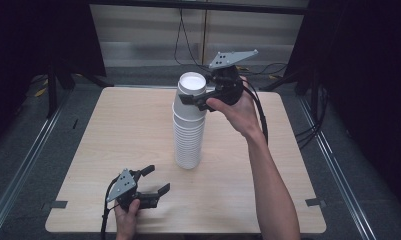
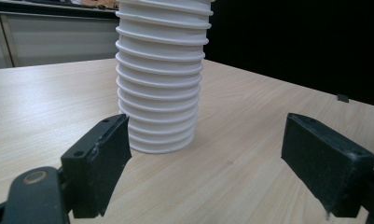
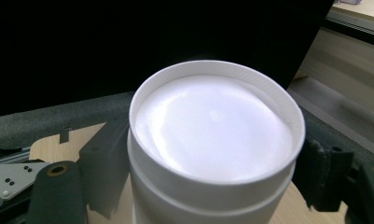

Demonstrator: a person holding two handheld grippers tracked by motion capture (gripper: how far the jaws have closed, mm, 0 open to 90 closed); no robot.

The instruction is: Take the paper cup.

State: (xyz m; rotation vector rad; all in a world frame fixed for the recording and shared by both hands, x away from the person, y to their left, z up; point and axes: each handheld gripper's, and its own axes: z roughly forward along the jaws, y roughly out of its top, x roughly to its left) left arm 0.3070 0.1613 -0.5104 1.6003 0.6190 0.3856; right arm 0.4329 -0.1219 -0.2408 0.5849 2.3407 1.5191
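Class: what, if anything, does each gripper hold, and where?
Right gripper: the top cup of the stack, at its sides below the rim. Left gripper: nothing.

I see a tall stack of white cups (image 1: 189, 125) standing upside down and upright near the table's centre, slightly toward twelve o'clock. Its ribbed rims are nested closely, and the top cup (image 3: 212, 140) shows its flat base.
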